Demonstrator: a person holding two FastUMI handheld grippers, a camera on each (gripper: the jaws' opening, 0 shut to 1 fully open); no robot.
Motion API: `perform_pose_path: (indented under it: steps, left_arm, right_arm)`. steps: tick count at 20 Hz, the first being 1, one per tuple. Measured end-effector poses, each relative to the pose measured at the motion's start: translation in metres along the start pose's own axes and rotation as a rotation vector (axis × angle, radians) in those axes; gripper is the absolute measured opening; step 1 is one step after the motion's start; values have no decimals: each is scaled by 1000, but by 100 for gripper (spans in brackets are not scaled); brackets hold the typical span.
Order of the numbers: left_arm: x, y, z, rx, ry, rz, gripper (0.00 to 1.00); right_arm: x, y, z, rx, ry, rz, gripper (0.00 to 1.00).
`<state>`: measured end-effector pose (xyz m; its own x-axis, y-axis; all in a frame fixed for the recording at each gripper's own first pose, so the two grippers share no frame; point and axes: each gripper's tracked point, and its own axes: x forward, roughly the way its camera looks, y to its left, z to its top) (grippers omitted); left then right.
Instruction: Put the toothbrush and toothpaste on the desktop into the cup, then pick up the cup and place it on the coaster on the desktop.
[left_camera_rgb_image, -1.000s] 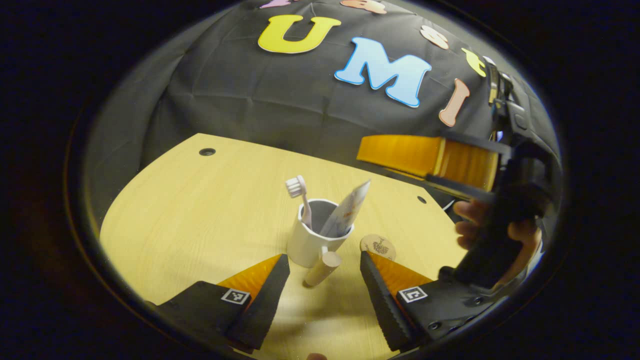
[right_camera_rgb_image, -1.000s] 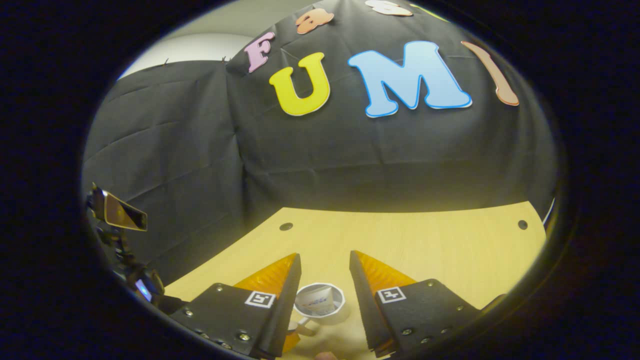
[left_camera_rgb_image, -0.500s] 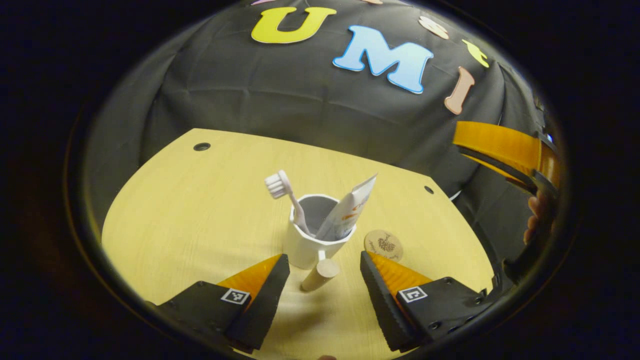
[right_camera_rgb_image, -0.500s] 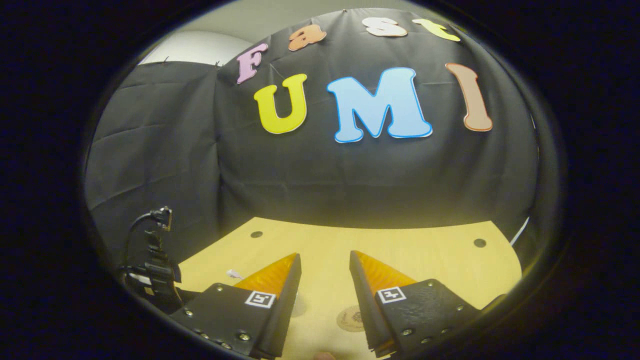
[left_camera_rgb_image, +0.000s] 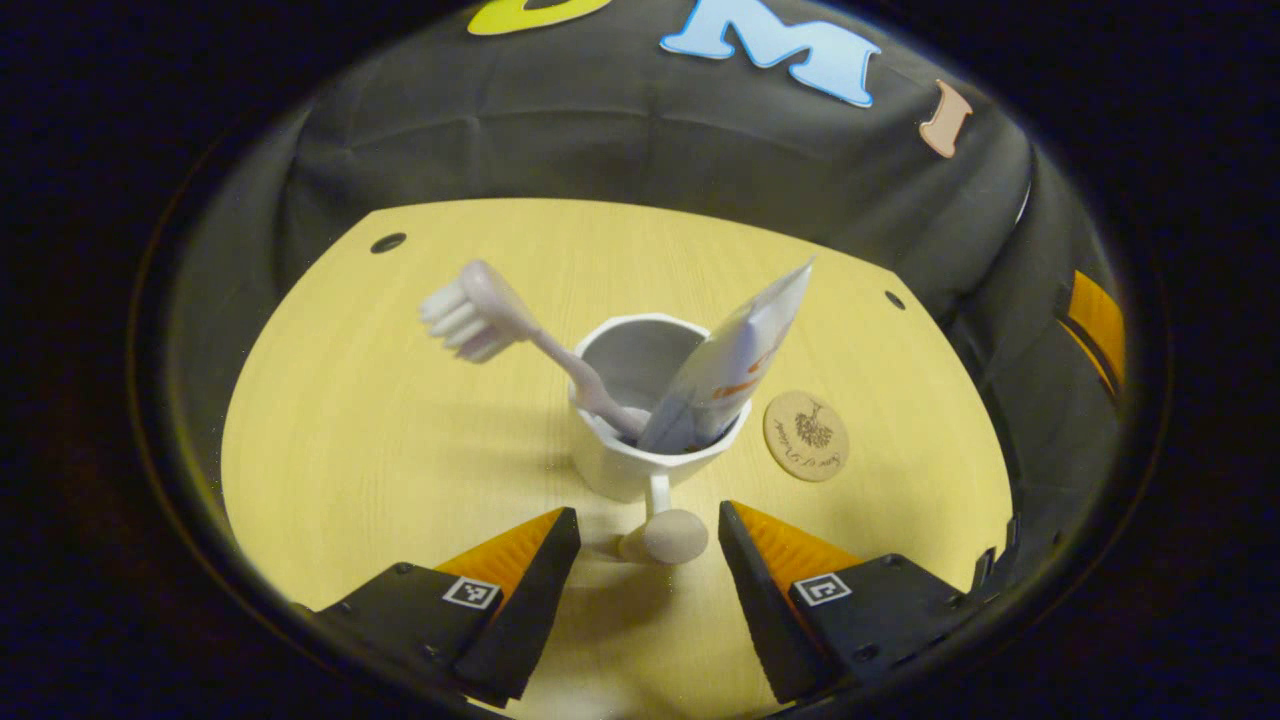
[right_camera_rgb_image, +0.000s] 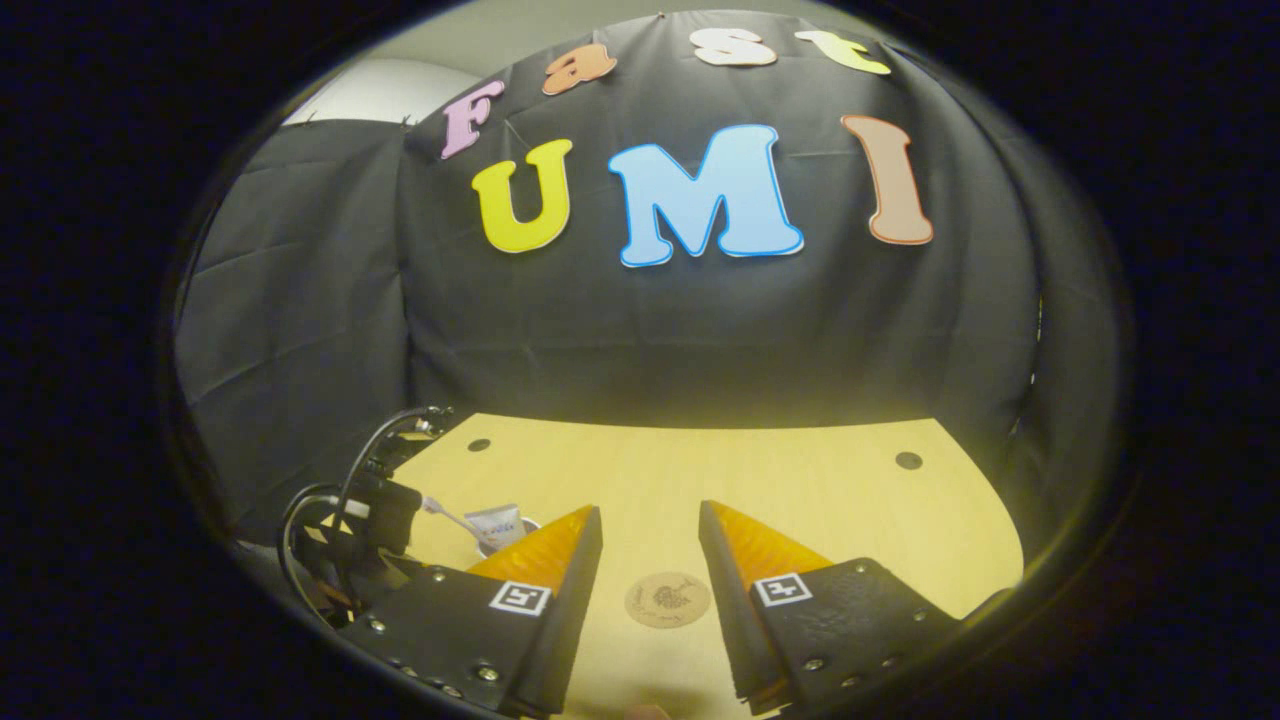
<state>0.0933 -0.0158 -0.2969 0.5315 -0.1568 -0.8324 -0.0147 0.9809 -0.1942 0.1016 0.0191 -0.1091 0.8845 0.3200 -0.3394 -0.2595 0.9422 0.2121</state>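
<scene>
A white cup (left_camera_rgb_image: 640, 455) stands on the wooden desktop (left_camera_rgb_image: 400, 450) with a pale toothbrush (left_camera_rgb_image: 500, 330) and a toothpaste tube (left_camera_rgb_image: 725, 365) leaning out of it. Its wooden handle knob (left_camera_rgb_image: 668, 537) points at me. My left gripper (left_camera_rgb_image: 648, 530) is open, its fingers on either side of the knob and not touching it. The round wooden coaster (left_camera_rgb_image: 806, 435) lies just right of the cup. In the right gripper view the coaster (right_camera_rgb_image: 668, 599) lies between the fingers of my open right gripper (right_camera_rgb_image: 650, 530); the cup (right_camera_rgb_image: 500, 530) shows at the left, partly hidden.
Small round holes (left_camera_rgb_image: 388, 243) mark the desktop's far corners. The black cloth wall (right_camera_rgb_image: 640, 330) closes the back. In the right gripper view the left gripper's dark body and cables (right_camera_rgb_image: 350, 510) stand at the left by the cup.
My left gripper has moved in toward the cup, which now looks larger, its knob between the fingers. My right gripper has drawn back to the right, bringing the coaster and cup into its view.
</scene>
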Motion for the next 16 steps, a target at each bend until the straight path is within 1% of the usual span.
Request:
perform_pose_path:
  steps: [1,3,5,6,8,9,10,13,14,16]
  left_arm:
    - [2,3,0,22,16,16,96]
    - [8,5,4,53,33,41,96]
    - [14,1,8,57,57,54,91]
    - [19,3,6,59,71,67,86]
    - [24,2,4,51,99,79,85]
    - [26,3,2,46,111,88,75]
    - [29,4,1,39,122,95,67]
    - [34,8,-2,28,147,113,64]
    - [34,10,-3,32,152,122,53]
    - [36,8,-2,30,146,125,62]
  right_arm:
    - [-1,-5,-3,9,6,-7,59]
    - [-3,-12,-9,30,20,-17,59]
    - [-6,-20,-16,47,36,-26,59]
    - [-7,-25,-19,53,43,-32,59]
    - [-7,-34,-23,68,56,-45,59]
    - [-8,-39,-24,77,60,-52,59]
    - [-8,-44,-25,87,64,-61,59]
    - [-9,-58,-32,116,80,-82,59]
    - [-9,-60,-33,129,84,-84,59]
    - [-8,-63,-36,155,96,-85,59]
